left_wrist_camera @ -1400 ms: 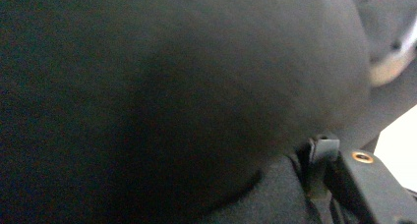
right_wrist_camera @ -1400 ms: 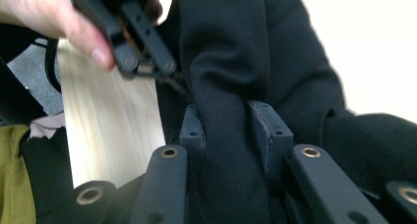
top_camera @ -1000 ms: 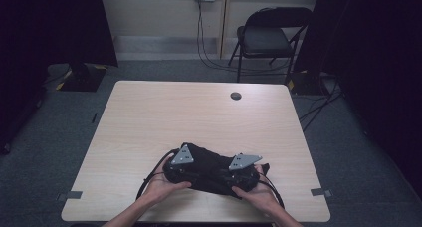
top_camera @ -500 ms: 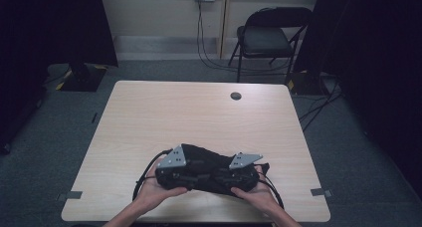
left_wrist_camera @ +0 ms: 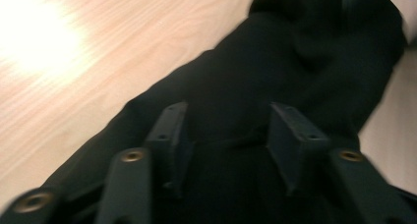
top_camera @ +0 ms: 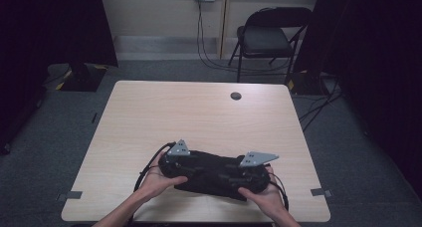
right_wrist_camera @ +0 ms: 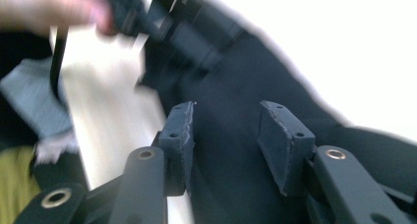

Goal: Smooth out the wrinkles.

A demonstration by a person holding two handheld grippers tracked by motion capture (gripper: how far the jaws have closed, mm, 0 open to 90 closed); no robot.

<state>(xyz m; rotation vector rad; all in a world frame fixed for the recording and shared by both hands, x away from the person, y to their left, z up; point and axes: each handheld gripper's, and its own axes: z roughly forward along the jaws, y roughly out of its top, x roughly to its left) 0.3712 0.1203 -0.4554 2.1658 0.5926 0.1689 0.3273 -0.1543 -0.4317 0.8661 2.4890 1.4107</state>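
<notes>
A black cloth [top_camera: 209, 186] lies bunched near the table's front edge, between the person's two hands. My left gripper [top_camera: 198, 169] sits over its left end and points right. In the left gripper view its jaws [left_wrist_camera: 228, 130] stand apart over the dark fabric [left_wrist_camera: 295, 52], pads not pressing on it. My right gripper [top_camera: 230, 175] is over the cloth's right end and points left. Its jaws [right_wrist_camera: 226, 130] have just been opening, and the cloth [right_wrist_camera: 236, 76] lies below the gap, not pinched. The left gripper and a blurred hand [right_wrist_camera: 49, 8] show beyond.
The light wood table [top_camera: 199, 112] has a round cable hole [top_camera: 235, 95] at the back. Grey tape marks [top_camera: 73, 194] sit at its front corners. A black folding chair [top_camera: 271, 38] and floor cables stand behind the table.
Both grippers have lifted slightly off the cloth. The right one has shifted to the right and its jaws have spread. The cloth now stretches longer between the hands.
</notes>
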